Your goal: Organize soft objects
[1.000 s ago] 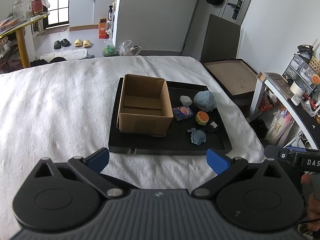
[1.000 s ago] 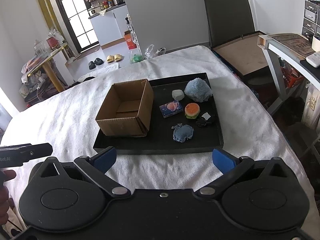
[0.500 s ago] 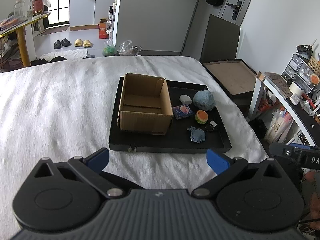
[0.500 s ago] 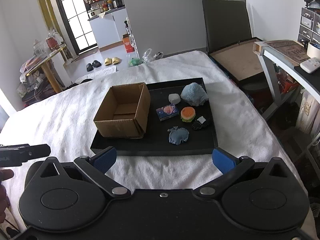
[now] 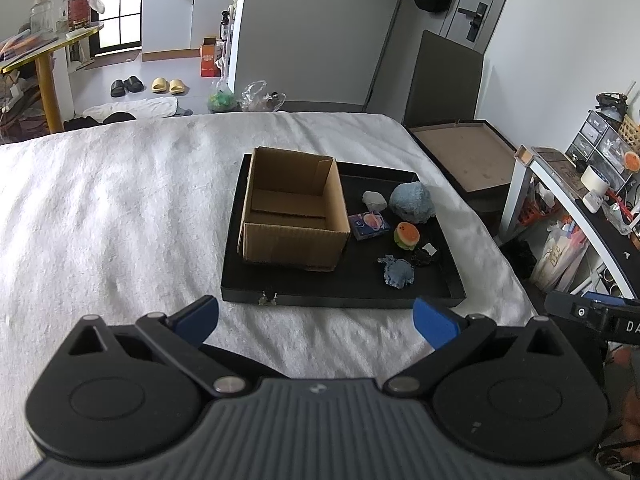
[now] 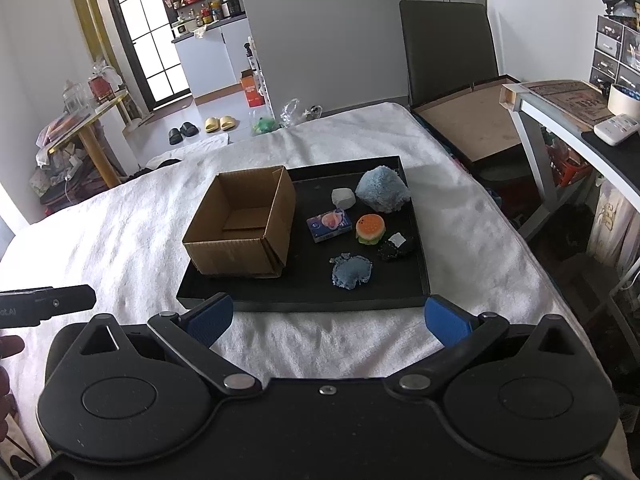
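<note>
A black tray (image 5: 344,296) (image 6: 304,300) lies on a white blanket. An open, empty cardboard box (image 5: 294,210) (image 6: 244,228) stands on its left half. Right of the box lie a fluffy blue ball (image 5: 412,202) (image 6: 382,190), a small white block (image 5: 375,200) (image 6: 343,198), a blue packet (image 5: 369,225) (image 6: 329,225), a burger toy (image 5: 407,235) (image 6: 370,229), a black lump (image 5: 425,256) (image 6: 396,247) and a blue denim pad (image 5: 398,272) (image 6: 352,272). My left gripper (image 5: 316,318) and right gripper (image 6: 328,316) are both open and empty, held short of the tray's near edge.
The white blanket (image 5: 120,220) covers the bed. A flat brown-lined box (image 5: 464,156) stands beyond the bed's right side. A desk with drawers and clutter (image 5: 592,200) is at the right. A dark chair back (image 6: 448,48) stands behind.
Both grippers have drawn back slightly from the tray, which looks a little smaller and farther. Nothing on the tray has moved.
</note>
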Motion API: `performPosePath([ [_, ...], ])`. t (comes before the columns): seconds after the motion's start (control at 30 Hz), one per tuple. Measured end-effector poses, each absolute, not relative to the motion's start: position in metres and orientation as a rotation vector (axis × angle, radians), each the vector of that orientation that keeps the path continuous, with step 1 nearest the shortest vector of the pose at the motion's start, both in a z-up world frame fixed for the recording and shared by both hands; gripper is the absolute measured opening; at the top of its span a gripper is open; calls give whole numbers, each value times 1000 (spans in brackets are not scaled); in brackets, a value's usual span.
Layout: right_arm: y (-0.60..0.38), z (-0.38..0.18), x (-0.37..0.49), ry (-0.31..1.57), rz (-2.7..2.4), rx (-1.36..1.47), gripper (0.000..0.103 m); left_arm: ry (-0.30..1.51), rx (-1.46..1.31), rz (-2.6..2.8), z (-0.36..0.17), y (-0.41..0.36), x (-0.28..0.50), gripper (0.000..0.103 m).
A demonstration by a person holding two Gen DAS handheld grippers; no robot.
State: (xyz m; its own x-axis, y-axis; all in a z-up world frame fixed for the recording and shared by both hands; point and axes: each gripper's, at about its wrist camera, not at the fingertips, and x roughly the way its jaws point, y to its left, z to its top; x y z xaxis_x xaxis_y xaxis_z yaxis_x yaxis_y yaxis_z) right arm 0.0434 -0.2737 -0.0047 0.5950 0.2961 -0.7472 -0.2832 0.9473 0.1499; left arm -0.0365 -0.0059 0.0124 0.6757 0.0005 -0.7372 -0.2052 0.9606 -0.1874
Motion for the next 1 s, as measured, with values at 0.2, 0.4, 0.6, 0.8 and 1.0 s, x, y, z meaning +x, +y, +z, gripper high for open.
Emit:
performPosePath([
  [0.2,-274,-5,47,869,330,4,103,824,-267,123,12,-4,-35,103],
  [0.4,-272,-9,51,879,336,5,103,832,-273,125,11,0,-33,103],
  [0.6,-270,-14,59,884,324,12,103,850,-279,125,4,8,-24,103],
  [0.8,-268,-24,71,905,327,19,103,873,-280,126,-4,14,-9,103],
  [1.0,-265,-36,85,921,316,12,103,895,-285,126,-14,18,8,103],
])
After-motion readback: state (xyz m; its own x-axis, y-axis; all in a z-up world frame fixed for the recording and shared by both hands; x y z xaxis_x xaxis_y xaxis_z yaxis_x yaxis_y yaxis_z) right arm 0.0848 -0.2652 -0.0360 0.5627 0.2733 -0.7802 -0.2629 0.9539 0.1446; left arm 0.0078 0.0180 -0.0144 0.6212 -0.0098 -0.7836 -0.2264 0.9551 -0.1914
